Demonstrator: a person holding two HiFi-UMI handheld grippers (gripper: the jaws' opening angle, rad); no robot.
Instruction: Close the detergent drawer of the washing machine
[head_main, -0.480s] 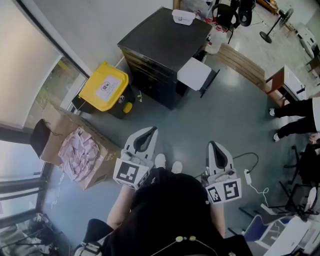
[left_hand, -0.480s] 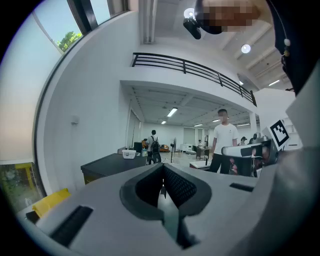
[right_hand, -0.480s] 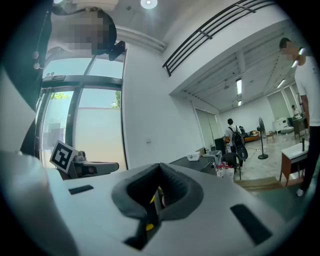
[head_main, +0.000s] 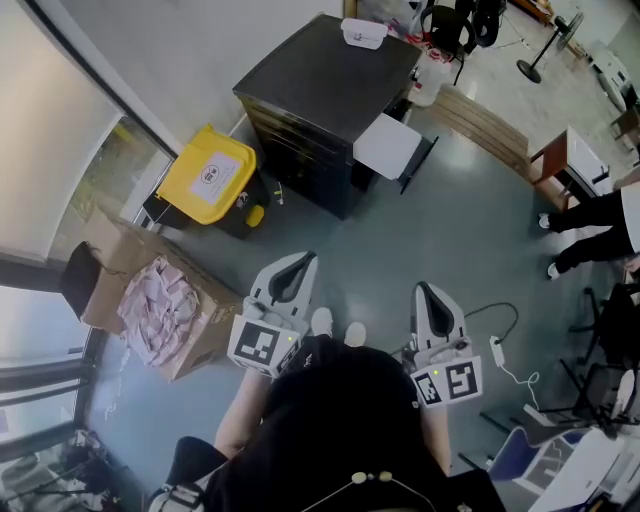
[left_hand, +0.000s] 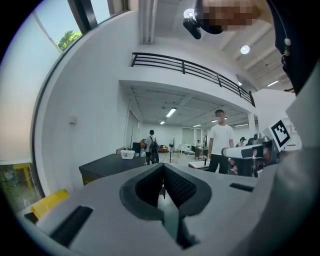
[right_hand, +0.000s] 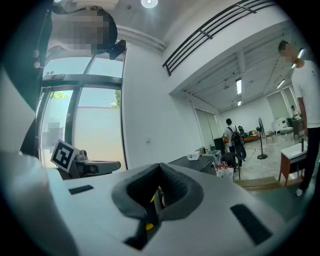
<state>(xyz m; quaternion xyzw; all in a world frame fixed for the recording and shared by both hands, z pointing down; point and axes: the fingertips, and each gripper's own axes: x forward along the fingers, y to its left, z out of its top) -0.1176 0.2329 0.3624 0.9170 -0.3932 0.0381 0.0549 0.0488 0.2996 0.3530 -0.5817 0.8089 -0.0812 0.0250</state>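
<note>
Washer (head_main: 330, 85) is sitting at the upper middle of the head view, well apart from me, with what looks like its white drawer (head_main: 390, 147) sticking out at its right. I am holding the left tongs (head_main: 297, 265) and right tongs (head_main: 427, 295) low in the frame, both pressed shut and gripping nothing.

This is a big, open work hall, like a lab or an office. It has a smooth grey floor (head_main: 470, 220), tall windows (right_hand: 95, 115), a high balcony rail (left_hand: 190, 67) and long ceiling lights (left_hand: 171, 112). A black cabinet (head_main: 320, 80), a yellow bin (head_main: 208, 172) and a cardboard box (head_main: 200, 330) stand around, and a person (left_hand: 220, 142) stands far off.
</note>
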